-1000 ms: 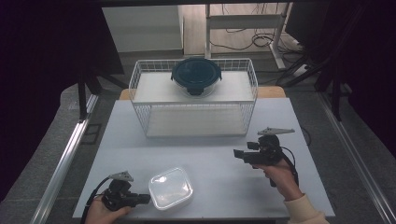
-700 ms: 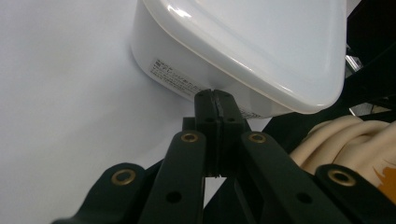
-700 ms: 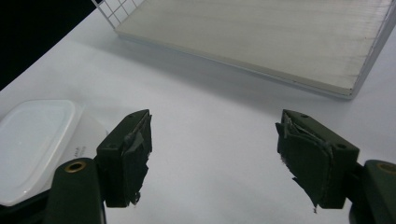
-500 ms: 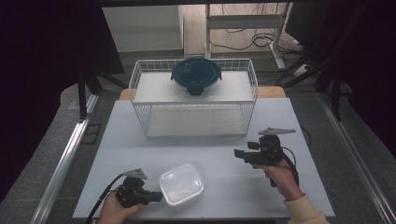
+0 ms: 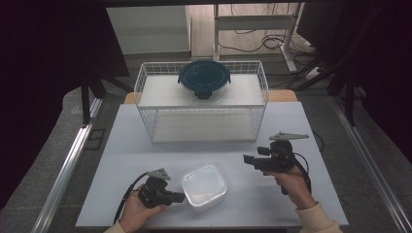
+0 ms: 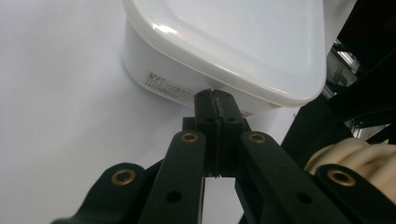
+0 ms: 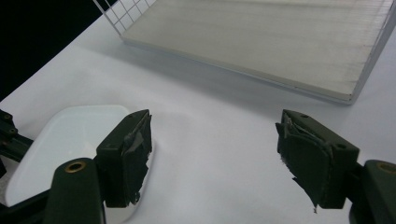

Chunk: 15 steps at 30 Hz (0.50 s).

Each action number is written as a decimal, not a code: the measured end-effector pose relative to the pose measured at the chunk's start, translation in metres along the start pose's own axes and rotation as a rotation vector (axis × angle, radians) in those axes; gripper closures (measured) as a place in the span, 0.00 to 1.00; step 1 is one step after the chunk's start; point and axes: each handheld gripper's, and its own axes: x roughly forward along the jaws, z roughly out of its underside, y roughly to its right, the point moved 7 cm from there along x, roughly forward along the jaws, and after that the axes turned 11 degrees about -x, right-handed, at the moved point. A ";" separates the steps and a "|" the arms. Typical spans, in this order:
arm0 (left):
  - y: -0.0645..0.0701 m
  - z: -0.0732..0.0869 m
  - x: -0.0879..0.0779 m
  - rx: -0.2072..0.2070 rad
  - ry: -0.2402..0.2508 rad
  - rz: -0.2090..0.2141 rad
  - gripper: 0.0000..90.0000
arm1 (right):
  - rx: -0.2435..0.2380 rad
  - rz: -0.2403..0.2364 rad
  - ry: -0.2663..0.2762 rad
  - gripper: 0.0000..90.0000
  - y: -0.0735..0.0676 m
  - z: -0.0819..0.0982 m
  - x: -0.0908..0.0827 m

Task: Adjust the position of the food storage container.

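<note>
1. White plastic box with its lid on sits near the front of the table, just ahead of the person's left hand.
2. Left gripper has its jaws pressed together with nothing between them; in the left gripper view the closed tips touch the box wall just under the lid rim, so it looks like a push, not a grip.
3. Right gripper hovers well apart from the box, jaws spread wide and empty, its pads aimed toward the box's far edge.
4. Wire rack stands at the back, a dark-lidded bowl on its upper shelf.
5. Risk, as I judge it: the tips bear on one side, off the box's middle, so the box may spin rather than slide straight.
6. A high contact under the rim could tip the box or lift the lid.
7. Pushing too far could run the box into the waiting right jaws askew.
</note>
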 end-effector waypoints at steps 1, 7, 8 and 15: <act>0.002 -0.004 0.003 0.009 -0.002 -0.003 1.00 | 0.004 -0.001 -0.001 0.29 0.000 0.000 0.000; 0.009 -0.018 0.014 0.038 -0.003 -0.009 1.00 | 0.014 0.007 0.003 0.29 0.004 0.001 0.000; 0.010 -0.019 0.015 0.042 -0.004 -0.009 1.00 | 0.014 0.007 0.003 0.29 0.004 0.001 0.000; 0.017 -0.031 0.026 0.061 -0.004 0.003 1.00 | 0.014 0.011 0.004 0.29 0.005 0.001 -0.001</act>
